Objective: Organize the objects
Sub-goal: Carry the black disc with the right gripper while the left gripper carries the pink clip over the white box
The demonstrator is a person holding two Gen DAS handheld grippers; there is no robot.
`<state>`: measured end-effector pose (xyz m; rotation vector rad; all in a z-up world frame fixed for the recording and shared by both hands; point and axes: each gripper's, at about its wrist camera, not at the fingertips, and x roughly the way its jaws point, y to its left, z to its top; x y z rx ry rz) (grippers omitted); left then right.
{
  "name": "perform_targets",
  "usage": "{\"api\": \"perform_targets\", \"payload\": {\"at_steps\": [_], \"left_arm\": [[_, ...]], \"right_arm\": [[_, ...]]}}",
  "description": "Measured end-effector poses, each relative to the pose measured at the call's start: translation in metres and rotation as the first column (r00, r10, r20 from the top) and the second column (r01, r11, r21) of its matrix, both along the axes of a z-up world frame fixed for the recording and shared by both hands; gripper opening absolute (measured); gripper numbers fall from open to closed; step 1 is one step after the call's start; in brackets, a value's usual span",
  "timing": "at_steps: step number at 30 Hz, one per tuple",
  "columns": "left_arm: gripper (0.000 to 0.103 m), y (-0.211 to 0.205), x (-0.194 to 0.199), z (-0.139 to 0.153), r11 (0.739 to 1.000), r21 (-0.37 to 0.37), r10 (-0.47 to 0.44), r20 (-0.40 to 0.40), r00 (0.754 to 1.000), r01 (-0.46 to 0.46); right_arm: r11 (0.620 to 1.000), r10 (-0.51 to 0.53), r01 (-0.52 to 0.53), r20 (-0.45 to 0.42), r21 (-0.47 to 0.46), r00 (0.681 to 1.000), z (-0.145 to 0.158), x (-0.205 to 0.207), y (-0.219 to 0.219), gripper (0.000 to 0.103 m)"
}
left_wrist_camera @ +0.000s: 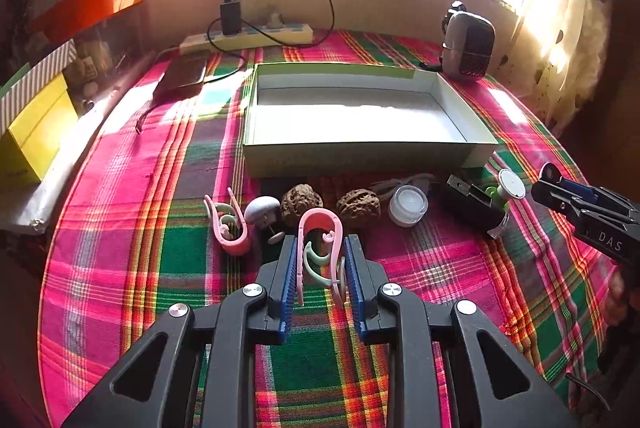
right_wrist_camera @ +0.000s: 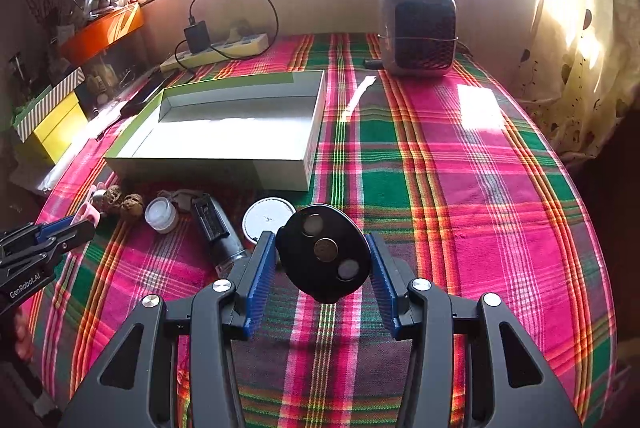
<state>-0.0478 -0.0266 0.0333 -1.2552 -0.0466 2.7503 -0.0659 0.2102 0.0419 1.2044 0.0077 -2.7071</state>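
Your left gripper (left_wrist_camera: 321, 268) is clamped on a pink U-shaped plastic clip with pale green hooks (left_wrist_camera: 320, 252), its blue ribbed pads pressing the clip's two legs while the rounded bend pokes out ahead of the fingertips. Your right gripper (right_wrist_camera: 323, 260) grips a black round disc with three small lenses set in its face (right_wrist_camera: 323, 254), the pads bearing on its left and right edges. Both loads look ready for the shallow open cardboard box with a white inside (left_wrist_camera: 362, 115), which sits straight ahead of the left gripper and ahead and to the left of the right one, empty as far as I can see. Between your fingertips and the box's near wall lies a row of things not yet sorted: a second pink clip (left_wrist_camera: 230, 228), a small grey mushroom-shaped piece (left_wrist_camera: 264, 209), two wrinkled brown walnuts (left_wrist_camera: 297, 203), a small clear jar with a white lid (left_wrist_camera: 408, 204) and a black rectangular device (left_wrist_camera: 474, 205). Judging from this, lift each gripper enough to clear that row and the near wall before moving forward. The clip is springy and thin, so keep the squeeze steady; it could twist out. Release low inside the box, one hand at a time, each to its own side, so the grippers stay apart.
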Motion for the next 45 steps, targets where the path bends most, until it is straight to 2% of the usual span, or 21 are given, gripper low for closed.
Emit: {"api": "perform_targets", "payload": {"at_steps": [10,19,35,45], "left_arm": [[0.021,-0.002,-0.038,0.022,0.999,0.013,-0.038,-0.023,0.999,0.038],[0.021,-0.003,-0.083,0.032,0.998,-0.009,-0.055,-0.037,0.998,0.055],[0.021,-0.001,-0.172,-0.002,0.999,-0.028,-0.042,0.059,0.997,0.043],[0.021,0.002,-0.188,-0.013,0.995,-0.091,-0.032,0.061,0.998,0.038]], "right_arm": [[0.999,0.038,-0.038,-0.044,0.000,0.998,0.027,-0.023,-0.015,0.047],[0.998,0.069,-0.069,-0.059,-0.011,0.996,0.042,-0.066,-0.031,0.047],[0.995,0.078,-0.081,0.054,0.058,0.995,0.004,-0.153,-0.065,0.047],[0.987,0.080,-0.092,0.089,0.128,0.993,-0.012,-0.175,-0.076,0.047]]}}
